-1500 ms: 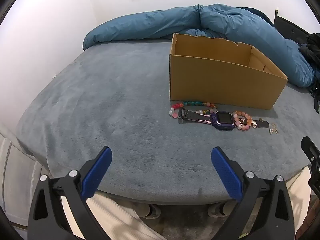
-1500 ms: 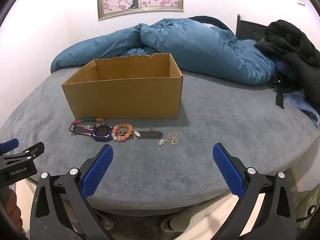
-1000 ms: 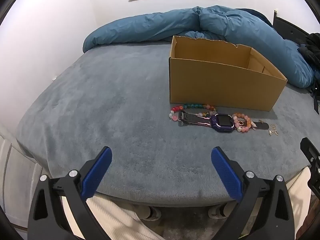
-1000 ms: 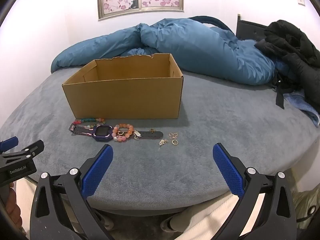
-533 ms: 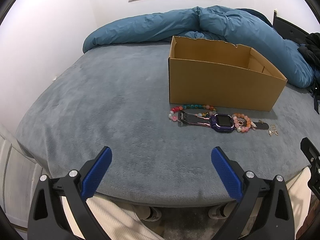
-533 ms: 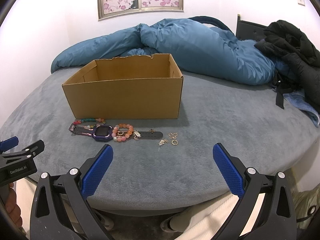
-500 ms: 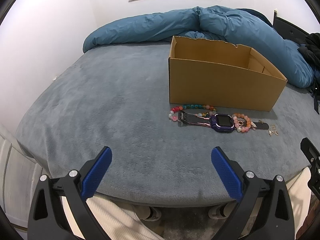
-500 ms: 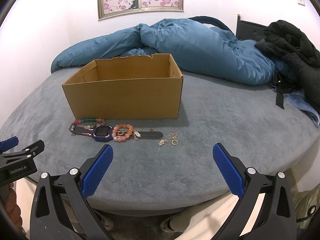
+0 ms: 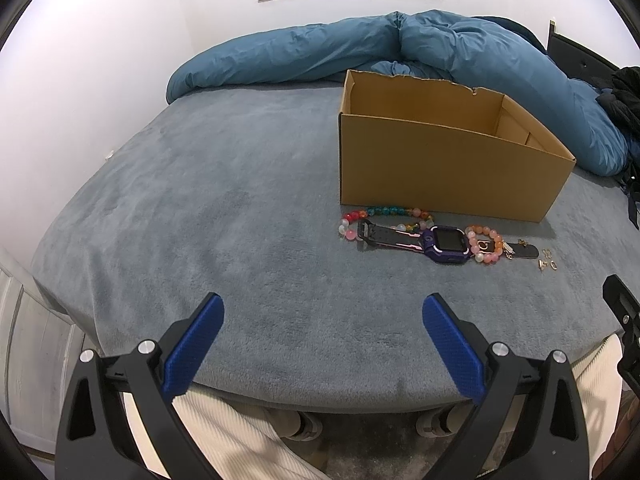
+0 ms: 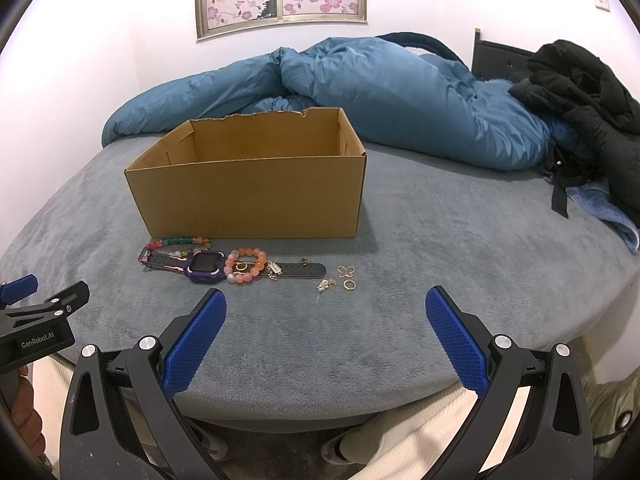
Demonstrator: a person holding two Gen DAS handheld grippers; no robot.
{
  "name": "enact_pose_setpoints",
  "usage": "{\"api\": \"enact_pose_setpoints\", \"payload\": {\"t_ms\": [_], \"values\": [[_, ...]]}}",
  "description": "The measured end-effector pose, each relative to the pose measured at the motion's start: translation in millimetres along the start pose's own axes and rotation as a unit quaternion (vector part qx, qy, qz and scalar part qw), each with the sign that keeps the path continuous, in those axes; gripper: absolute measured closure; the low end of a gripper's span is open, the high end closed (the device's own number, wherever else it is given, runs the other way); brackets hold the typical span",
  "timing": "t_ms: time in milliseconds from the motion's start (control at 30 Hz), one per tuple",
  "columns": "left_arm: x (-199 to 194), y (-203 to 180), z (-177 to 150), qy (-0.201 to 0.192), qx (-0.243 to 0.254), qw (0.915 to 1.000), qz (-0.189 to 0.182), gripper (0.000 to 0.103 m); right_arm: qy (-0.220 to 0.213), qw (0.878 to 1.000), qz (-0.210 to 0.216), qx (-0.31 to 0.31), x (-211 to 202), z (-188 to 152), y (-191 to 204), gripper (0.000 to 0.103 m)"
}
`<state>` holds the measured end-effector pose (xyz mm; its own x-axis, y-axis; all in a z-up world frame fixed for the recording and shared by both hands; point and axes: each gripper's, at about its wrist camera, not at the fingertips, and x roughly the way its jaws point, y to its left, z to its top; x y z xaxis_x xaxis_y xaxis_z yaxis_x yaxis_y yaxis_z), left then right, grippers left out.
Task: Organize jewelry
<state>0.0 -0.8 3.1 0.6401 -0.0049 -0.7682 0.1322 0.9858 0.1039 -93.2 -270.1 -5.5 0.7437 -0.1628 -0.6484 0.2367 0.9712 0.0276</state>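
An open cardboard box (image 9: 448, 168) (image 10: 248, 192) stands on the grey bed. In front of it lie a multicoloured bead bracelet (image 9: 384, 214) (image 10: 180, 241), a purple watch (image 9: 446, 240) (image 10: 205, 266), an orange-pink bead bracelet (image 9: 486, 245) (image 10: 246, 266), a black strap with gold charms (image 10: 300, 269) and small gold rings and earrings (image 10: 344, 278) (image 9: 548, 264). My left gripper (image 9: 320, 328) is open and empty, near the bed's front edge, left of the jewelry. My right gripper (image 10: 326, 320) is open and empty, just short of the gold pieces.
A rumpled blue duvet (image 10: 360, 92) (image 9: 400, 52) lies behind the box. A black jacket (image 10: 588, 100) is piled at the far right. The grey bed cover (image 9: 220, 200) spreads wide to the left. The person's legs in cream trousers show below the bed edge.
Almost nothing has changed. The left wrist view has drifted very slightly; both grippers stay open and the jewelry has not moved.
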Motion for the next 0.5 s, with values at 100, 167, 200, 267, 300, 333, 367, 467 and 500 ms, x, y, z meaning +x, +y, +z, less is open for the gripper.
{"api": "enact_pose_setpoints", "payload": {"t_ms": [100,167,200,267,300,333,367,467,500], "values": [[0.1,0.1,-0.3,0.000,0.001,1.0000,0.000,0.006,0.000,1.000,0.000,-0.001,-0.6,0.5,-0.4,0.007],[0.0,0.2,-0.1,-0.001,0.000,1.0000,0.000,0.006,0.000,1.000,0.000,-0.001,-0.8,1.5,1.0,0.007],[0.2,0.2,-0.2,-0.001,0.000,1.0000,0.000,0.006,0.000,1.000,0.000,-0.001,-0.7,1.6,1.2,0.007],[0.1,0.2,0.0,0.000,0.000,1.0000,0.000,0.006,-0.001,1.000,0.000,-0.001,-0.9,1.8,0.9,0.007],[0.9,0.7,-0.3,0.000,0.000,1.0000,0.000,0.006,-0.001,1.000,-0.001,-0.001,-0.5,3.1,1.5,0.007],[0.2,0.4,-0.1,0.000,0.000,1.0000,0.000,0.006,-0.001,1.000,0.000,-0.001,0.1,2.3,2.0,0.007],[0.4,0.4,-0.3,0.000,0.000,1.0000,0.000,0.005,-0.001,1.000,0.000,0.000,-0.2,2.5,2.2,0.007],[0.2,0.4,-0.1,-0.001,0.000,1.0000,0.000,0.006,-0.001,1.000,0.000,-0.001,0.2,2.5,1.7,0.007],[0.1,0.3,0.1,0.000,0.000,1.0000,0.000,0.006,-0.001,1.000,0.000,0.000,0.1,2.4,1.6,0.007]]}}
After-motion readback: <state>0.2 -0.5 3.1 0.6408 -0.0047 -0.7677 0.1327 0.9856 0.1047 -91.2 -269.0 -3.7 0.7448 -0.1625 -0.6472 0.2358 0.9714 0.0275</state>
